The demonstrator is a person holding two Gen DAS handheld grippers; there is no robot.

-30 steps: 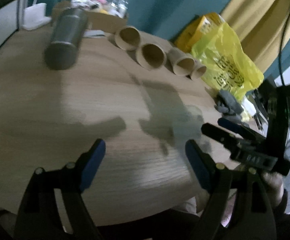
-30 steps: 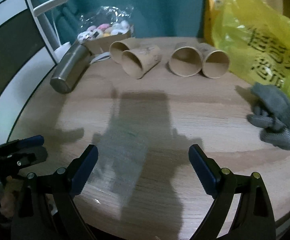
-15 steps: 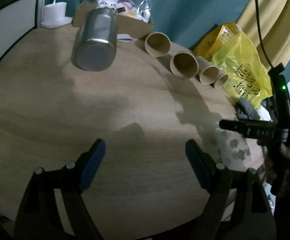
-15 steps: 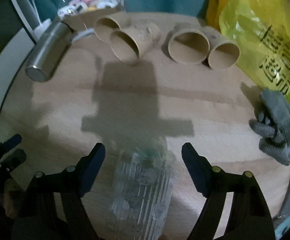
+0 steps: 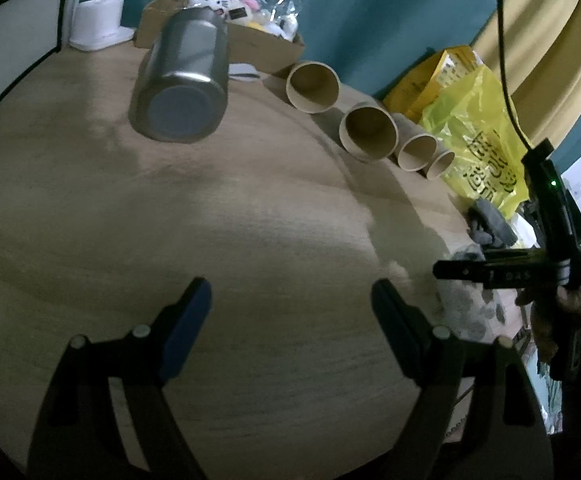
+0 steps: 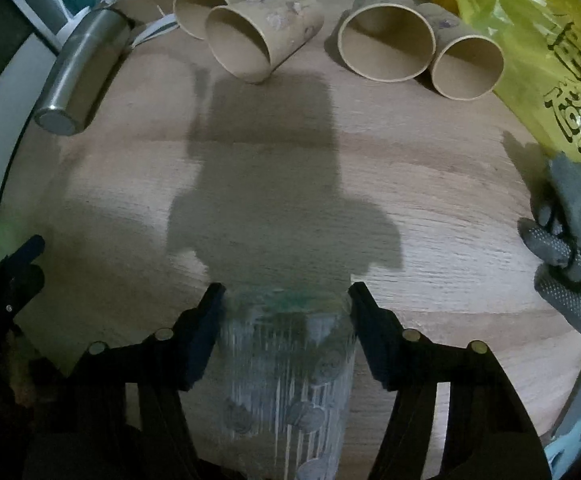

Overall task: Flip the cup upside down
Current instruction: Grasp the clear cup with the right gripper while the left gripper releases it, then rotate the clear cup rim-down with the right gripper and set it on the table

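Right wrist view: right hand-held gripper (image 6: 284, 308) closed to the sides of clear ribbed plastic cup (image 6: 286, 376) lying on worktop (image 6: 430, 208) near front edge, likely light, thin, crushable, slippery, so grip mid-wall gently; left hand-held gripper (image 5: 290, 304) wide open, empty.

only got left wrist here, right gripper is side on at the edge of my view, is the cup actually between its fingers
observer: Yes. In the right wrist view the clear cup sits between the fingers of the right gripper, with a pad against each side.
operator: is it off the table
observer: Cannot tell; the cup's near end runs out of the bottom of that picture.
operator: slippery looking?
observer: Its wall is ribbed lengthwise, with round printed spots.
operator: my gripper in the way?
observer: No. The left gripper shows at the far left edge there, well apart from the cup.
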